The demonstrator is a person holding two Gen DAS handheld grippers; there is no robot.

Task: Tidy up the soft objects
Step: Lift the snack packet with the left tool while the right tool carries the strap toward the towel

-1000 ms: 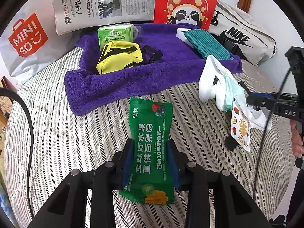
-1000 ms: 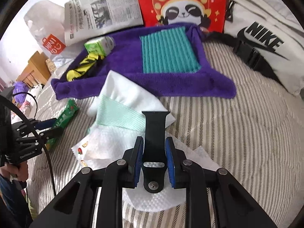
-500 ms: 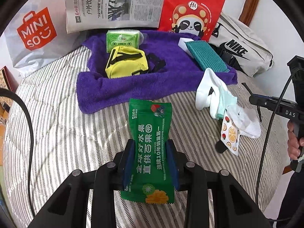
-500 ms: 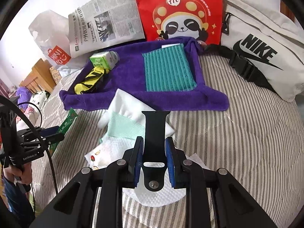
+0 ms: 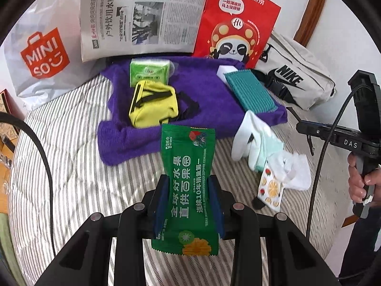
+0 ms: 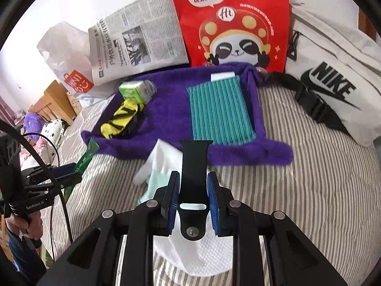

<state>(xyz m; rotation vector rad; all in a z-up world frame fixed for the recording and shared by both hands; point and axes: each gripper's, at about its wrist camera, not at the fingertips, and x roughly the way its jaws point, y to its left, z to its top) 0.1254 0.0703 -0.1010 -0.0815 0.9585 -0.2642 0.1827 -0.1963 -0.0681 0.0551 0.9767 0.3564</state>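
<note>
- The left gripper [image 5: 188,205] pinches a green wet-wipe packet [image 5: 188,186] by its long edges, about mid-length. The packet stands clear of the striped bedcover [image 5: 71,166], its top end pointing toward the purple towel [image 5: 207,90].
- The packet looks light and floppy, with a slick film wrapper. A squeeze across the width bows it rather than crushing it. It could slide through the pads if tipped, so the middle of its length seems the safest hold.
- The right gripper [image 6: 192,197] pinches a black watch strap [image 6: 194,166] by its edges, near the slotted end with the metal stud. The free end sticks up in front of the towel.
- The strap looks like rubbery silicone: light, bendy, fairly grippy and not fragile. It holds itself upright here.
- On the towel lie a yellow pouch [image 5: 152,104], a green tissue pack [image 5: 148,72] and a teal striped cloth [image 6: 219,109].
- Loose white cloths [image 5: 257,140] and a fruit-print sachet [image 5: 270,190] lie on the bedcover just beside the towel's near edge. These would crumple under a pinch, so a bunched fold is the better place to grab.
</note>
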